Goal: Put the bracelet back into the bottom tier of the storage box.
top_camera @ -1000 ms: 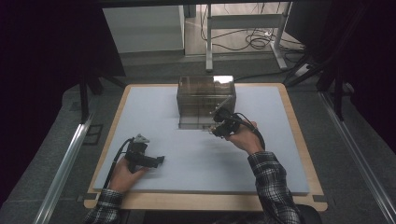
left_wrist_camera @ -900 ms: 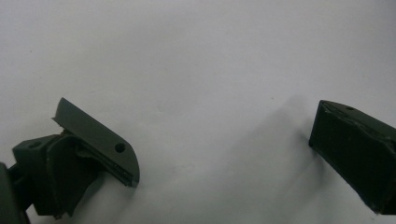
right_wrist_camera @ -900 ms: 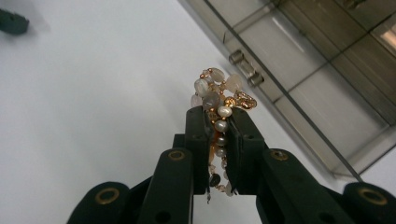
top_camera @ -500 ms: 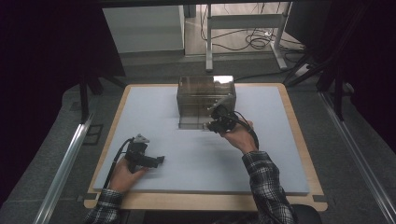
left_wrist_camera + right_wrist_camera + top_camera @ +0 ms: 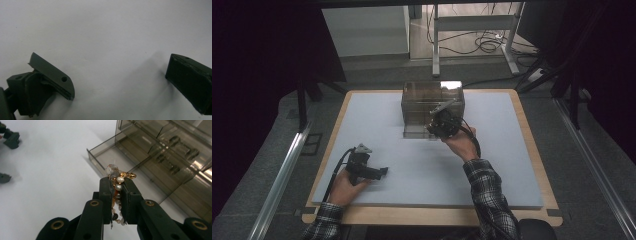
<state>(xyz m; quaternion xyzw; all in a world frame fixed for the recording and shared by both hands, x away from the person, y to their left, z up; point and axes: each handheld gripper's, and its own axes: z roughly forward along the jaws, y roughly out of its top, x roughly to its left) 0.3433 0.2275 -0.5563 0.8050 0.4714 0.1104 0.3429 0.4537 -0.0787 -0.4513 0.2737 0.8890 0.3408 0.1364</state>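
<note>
A dim room with dark curtains to either side, cables on the floor beyond, and in the middle a pale grey worktop (image 5: 512, 165) on a wooden board. Toward the far edge of it stands a smoky clear drawer box (image 5: 432, 97), with its bottom drawer (image 5: 112, 157) pulled out toward the person and, as far as I can see, bare inside. The right tongs (image 5: 117, 185) are clamped tight on a beaded bracelet (image 5: 117, 181), a string of pearly, glassy and gold beads bunched up between the two black jaws and poking out above their tips. They hover just at the front of the open drawer, a little above its near wall. The left tongs (image 5: 120, 80) lie low over the bare worktop, near the person and well apart from the box, jaws spread wide with nothing between them. To my eye the step in hand is carrying the bracelet to the drawer. The next move would call for easing the right tongs forward over the tray, lowering them so the beads clear the thin front wall, then letting go so the whole string drops inside rather than draping over the edge.
</note>
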